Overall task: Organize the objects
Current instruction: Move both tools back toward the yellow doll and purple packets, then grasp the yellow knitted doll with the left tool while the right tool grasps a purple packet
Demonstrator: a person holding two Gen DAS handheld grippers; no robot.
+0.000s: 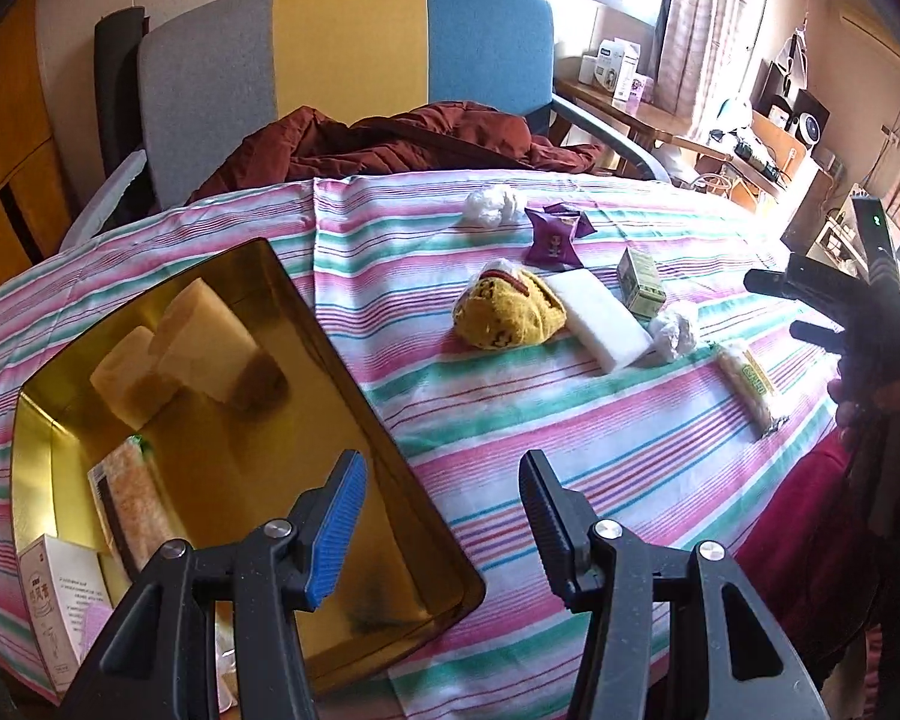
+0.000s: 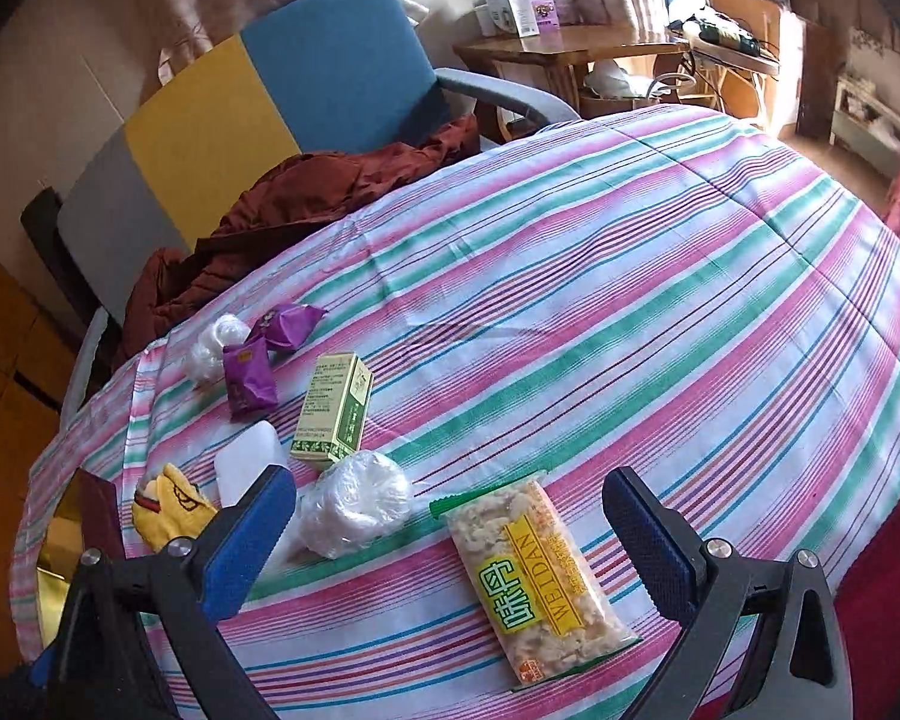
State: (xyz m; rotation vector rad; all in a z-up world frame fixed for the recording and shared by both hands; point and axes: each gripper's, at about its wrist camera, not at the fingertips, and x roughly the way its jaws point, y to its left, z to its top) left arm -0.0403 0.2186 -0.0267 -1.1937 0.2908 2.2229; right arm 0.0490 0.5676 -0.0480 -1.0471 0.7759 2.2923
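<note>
At lower left of the left wrist view, the shiny gold rectangular metal tin (image 1: 354, 372) already holds a few things: two pale foam blocks (image 1: 180, 348), a flat orange snack packet (image 1: 135, 504) and a white printed carton (image 1: 60, 594). The left gripper (image 1: 444, 531) hangs over the tin's near edge, fingers spread and empty.

On the striped pink-and-green cloth (image 1: 570, 438) toward mid-frame, much is left: a yellow knitted sock (image 1: 507, 315), a white foam slab (image 1: 600, 321), purple sachets (image 1: 555, 234), a green medicine box (image 1: 642, 285) and crumpled plastic wads (image 1: 492, 204).

In the right wrist view, the right gripper (image 2: 450, 534) is wide open above the yellow-labelled rice-snack bar (image 2: 540, 576), empty. I judge roughly a third done.
</note>
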